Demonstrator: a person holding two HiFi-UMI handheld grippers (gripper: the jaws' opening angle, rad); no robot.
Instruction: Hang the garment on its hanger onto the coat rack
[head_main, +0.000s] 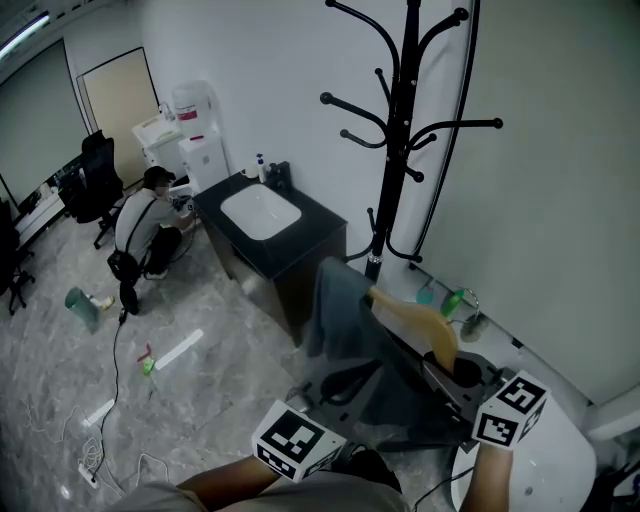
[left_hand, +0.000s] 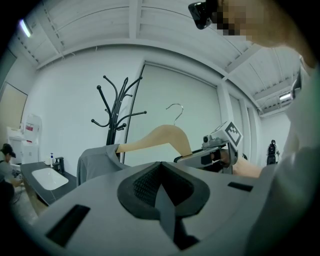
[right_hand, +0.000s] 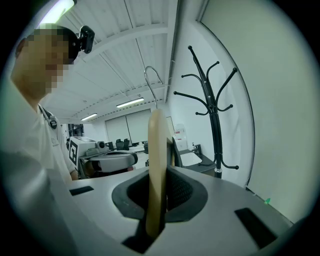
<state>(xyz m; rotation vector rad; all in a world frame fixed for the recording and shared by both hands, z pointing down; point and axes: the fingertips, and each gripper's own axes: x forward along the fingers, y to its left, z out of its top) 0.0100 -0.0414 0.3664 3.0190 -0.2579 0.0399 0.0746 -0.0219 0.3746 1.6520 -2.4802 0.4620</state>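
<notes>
A black coat rack (head_main: 400, 130) stands against the white wall, and it also shows in the gripper views (left_hand: 116, 115) (right_hand: 215, 120). In front of it a grey garment (head_main: 345, 320) hangs over one arm of a wooden hanger (head_main: 420, 320). My right gripper (head_main: 432, 362) is shut on the hanger's bare arm (right_hand: 157, 150), with the metal hook (right_hand: 152, 80) pointing up. My left gripper (head_main: 335, 388) is low at the garment's bottom, its jaws closed on a thin fold of grey fabric (left_hand: 167, 210). The hanger is well short of the rack's hooks.
A black cabinet with a white sink (head_main: 262, 215) stands left of the rack's base. A person (head_main: 145, 225) crouches by a water dispenser (head_main: 195, 130). There are office chairs (head_main: 95, 175), cables on the floor (head_main: 110, 400), a white round table (head_main: 540, 470) and small green items (head_main: 455, 300) by the wall.
</notes>
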